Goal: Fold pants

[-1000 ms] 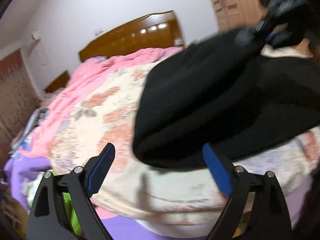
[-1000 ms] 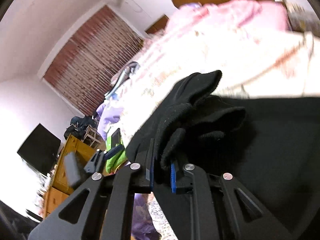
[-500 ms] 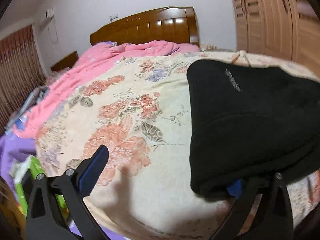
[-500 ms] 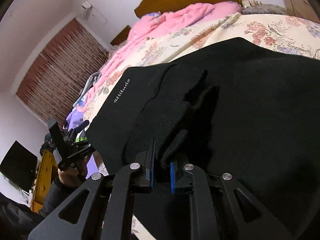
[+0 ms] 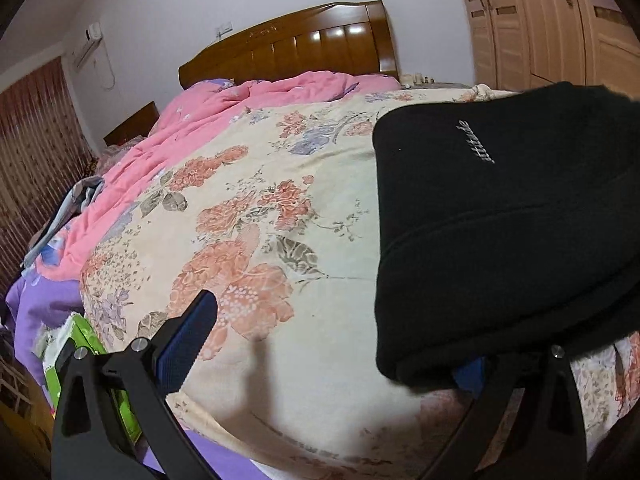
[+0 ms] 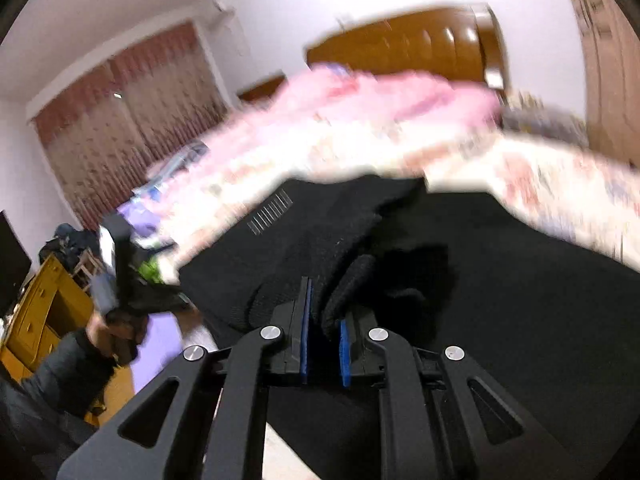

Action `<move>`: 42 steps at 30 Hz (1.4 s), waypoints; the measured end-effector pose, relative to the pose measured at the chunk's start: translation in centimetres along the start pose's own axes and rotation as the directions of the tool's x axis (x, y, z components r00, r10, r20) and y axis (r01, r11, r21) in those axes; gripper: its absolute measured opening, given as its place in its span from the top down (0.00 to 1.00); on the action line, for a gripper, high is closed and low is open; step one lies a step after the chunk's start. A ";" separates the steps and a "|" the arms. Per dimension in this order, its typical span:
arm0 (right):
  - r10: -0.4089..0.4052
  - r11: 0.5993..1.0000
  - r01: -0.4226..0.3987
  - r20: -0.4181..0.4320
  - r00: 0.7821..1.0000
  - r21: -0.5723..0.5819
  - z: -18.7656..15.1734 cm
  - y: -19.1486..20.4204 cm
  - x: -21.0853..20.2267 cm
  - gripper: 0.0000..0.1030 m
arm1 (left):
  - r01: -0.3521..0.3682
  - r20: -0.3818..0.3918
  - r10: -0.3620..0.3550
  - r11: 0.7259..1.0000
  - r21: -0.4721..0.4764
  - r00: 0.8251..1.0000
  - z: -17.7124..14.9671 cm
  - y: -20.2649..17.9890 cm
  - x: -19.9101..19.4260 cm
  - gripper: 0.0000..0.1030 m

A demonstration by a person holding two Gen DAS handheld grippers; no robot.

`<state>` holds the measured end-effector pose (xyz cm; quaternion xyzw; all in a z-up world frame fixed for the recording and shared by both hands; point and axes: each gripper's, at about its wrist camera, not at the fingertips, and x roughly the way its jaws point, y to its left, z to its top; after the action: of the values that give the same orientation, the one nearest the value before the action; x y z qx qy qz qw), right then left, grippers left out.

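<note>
The black pants [image 5: 500,220] lie folded on the floral bedspread [image 5: 248,216], with a small white logo on top. My left gripper [image 5: 332,344] is open at the bed's near edge; its left finger is clear of the cloth and its right finger sits under the pants' near left corner. In the right wrist view, which is blurred, my right gripper [image 6: 323,324] is shut on a bunched fold of the black pants [image 6: 500,280].
A pink quilt [image 5: 192,120] lies at the far left of the bed below a wooden headboard [image 5: 304,44]. A wardrobe [image 5: 552,20] stands at the right. Purple sheet and a green box [image 5: 76,344] hang off the near left corner.
The pants have come down from the air onto the bedspread and lie flat. The right gripper keeps its hold and is moving now. The left gripper has stayed open at the near corner.
</note>
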<state>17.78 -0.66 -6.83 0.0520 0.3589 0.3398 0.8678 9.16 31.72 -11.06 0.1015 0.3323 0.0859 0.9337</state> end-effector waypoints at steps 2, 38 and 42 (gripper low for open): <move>0.025 0.993 -0.013 -0.097 0.995 0.119 -1.7 -2.5 2.4 0.87 | 0.009 -0.006 -0.009 1.000 0.002 1.000 0.0 -0.1 0.1 0.01; -0.047 0.981 0.018 -0.143 0.989 -0.195 1.0 0.6 6.4 0.46 | 0.364 -0.162 -0.365 0.931 -0.038 0.917 10.2 -7.7 6.6 0.02; -0.068 0.975 0.046 -0.091 0.994 -0.219 3.3 1.3 5.5 0.46 | 0.391 -0.113 -0.395 0.918 -0.060 0.912 12.6 -6.8 4.5 0.02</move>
<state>22.05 4.23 -7.20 -0.0700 0.3633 0.3539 0.8590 21.25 24.53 -5.90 0.0102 0.4010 -0.0915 0.9114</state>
